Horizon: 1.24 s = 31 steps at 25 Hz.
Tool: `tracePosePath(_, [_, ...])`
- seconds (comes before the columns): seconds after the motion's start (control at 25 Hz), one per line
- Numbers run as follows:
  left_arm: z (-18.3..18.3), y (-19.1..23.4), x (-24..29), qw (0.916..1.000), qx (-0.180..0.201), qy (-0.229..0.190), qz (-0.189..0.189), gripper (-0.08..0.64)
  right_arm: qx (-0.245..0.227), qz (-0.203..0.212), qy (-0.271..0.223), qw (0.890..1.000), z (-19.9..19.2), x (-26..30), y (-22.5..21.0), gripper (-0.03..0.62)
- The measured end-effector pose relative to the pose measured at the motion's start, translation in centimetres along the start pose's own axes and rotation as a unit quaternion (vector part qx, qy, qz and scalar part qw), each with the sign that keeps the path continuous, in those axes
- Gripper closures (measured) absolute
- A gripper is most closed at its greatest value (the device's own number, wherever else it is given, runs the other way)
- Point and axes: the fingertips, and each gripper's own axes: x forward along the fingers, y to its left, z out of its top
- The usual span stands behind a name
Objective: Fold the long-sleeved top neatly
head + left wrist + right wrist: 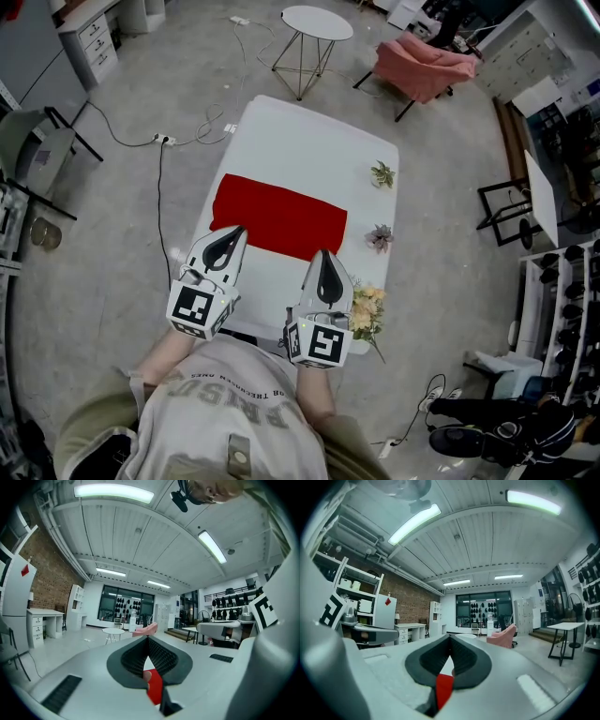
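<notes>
Folding, part-way stage. The long-sleeved top [279, 217] is lying as a flat red rectangle across the middle of the white table [309, 131]. No sleeve is showing, so the sleeves are judged to be tucked in, with at least one further fold remaining. The left gripper [234, 231] and right gripper [322, 255] are each pinching the garment's near edge, their jaws closed on red cloth [154, 688] [444, 688]. Three flower sprigs [382, 174] are lying along the table's right side. Beyond the table's far end, a round side table [317, 23] and a pink armchair [424, 64] are standing on grey floor. A cable [159, 178] is trailing at left.
</notes>
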Motion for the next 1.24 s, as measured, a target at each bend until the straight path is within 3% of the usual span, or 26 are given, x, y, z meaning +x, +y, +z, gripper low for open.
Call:
tracePosePath(0.52, [-0.2,0.3,0.7,1.0000,0.001,0.002,-0.001,0.548,-0.078,-0.016,0.003,0.997,0.1,0.8,0.0,0.591])
tracePosePath(1.24, [-0.7,0.9,2.8,0.9998,0.008,0.016,-0.012,0.548,-0.096,-0.025,0.019,0.995,0.4,2.7,-0.8,0.591])
